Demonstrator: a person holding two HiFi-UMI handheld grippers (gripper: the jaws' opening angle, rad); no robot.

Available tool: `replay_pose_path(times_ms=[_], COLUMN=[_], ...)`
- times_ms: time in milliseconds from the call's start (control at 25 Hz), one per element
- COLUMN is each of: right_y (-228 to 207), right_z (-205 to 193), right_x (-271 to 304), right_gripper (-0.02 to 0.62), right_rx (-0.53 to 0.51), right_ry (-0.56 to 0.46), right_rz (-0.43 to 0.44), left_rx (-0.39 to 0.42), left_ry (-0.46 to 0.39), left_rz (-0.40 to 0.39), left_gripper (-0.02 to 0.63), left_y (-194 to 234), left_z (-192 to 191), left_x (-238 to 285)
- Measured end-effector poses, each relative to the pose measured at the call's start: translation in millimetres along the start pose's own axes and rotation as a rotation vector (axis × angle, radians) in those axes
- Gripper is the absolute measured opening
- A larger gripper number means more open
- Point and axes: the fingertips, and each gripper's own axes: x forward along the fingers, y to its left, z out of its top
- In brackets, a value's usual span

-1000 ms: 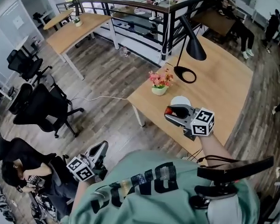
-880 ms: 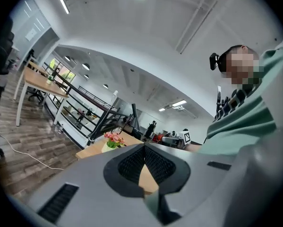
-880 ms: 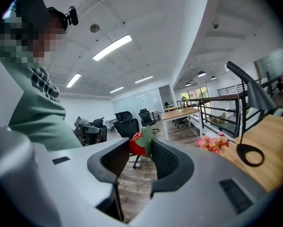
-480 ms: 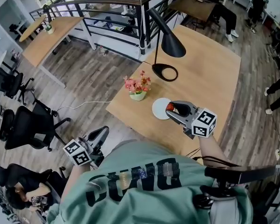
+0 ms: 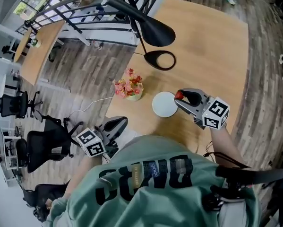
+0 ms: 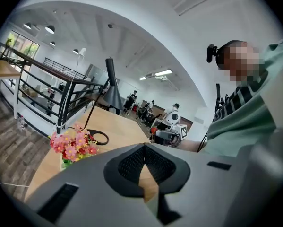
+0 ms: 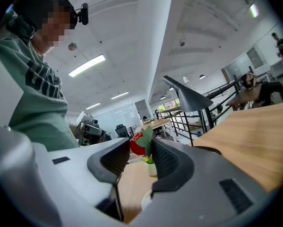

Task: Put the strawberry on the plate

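A red strawberry (image 5: 179, 95) with a green leaf sits between the jaw tips of my right gripper (image 5: 181, 99), which is shut on it. It hangs just past the right rim of the white plate (image 5: 164, 104) on the wooden table (image 5: 212, 46). In the right gripper view the strawberry (image 7: 137, 144) is pinched at the jaw tips, above the plate's rim (image 7: 145, 200). My left gripper (image 5: 121, 122) hovers at the table's near left edge, shut and empty. In the left gripper view its jaw tips (image 6: 143, 146) meet.
A small pot of pink flowers (image 5: 128, 87) stands left of the plate. A black desk lamp's ring base (image 5: 160, 60) and shade (image 5: 148, 29) are behind it. Black railings and office chairs (image 5: 44, 141) lie beyond the table's left edge.
The head view has swung, so the table now sits higher and more central. My right gripper still holds the strawberry and has drifted from over the plate to its right rim.
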Motion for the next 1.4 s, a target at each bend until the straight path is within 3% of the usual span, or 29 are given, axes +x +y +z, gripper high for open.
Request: replay_pose_path(times_ms=[280, 520, 760, 1040, 1400], right_y=[17, 56, 59, 62, 35], right_z=[-23, 2, 42, 55, 57], right_x=[20, 32, 40, 43, 40], right_gripper=[0.150, 0.150, 0.150, 0.150, 0.150], right_rx=[-0.007, -0.033, -0.093, -0.151, -0.189], right_ry=[0.054, 0.054, 0.055, 0.057, 0.086], right_rz=[-0.147, -0.246, -0.277, -0.243, -0.209], left_rx=[0.051, 0.154, 0.200, 0.225, 0.263], left_ry=[0.023, 0.046, -0.011, -0.026, 0.045], left_rz=[-0.159, -0.276, -0.293, -0.285, -0.276], left_gripper=[0.005, 0.005, 0.005, 0.005, 0.005], left_y=[40, 40, 41, 38, 35], left_z=[0, 10, 47, 55, 57], left_x=[7, -4, -8, -2, 35])
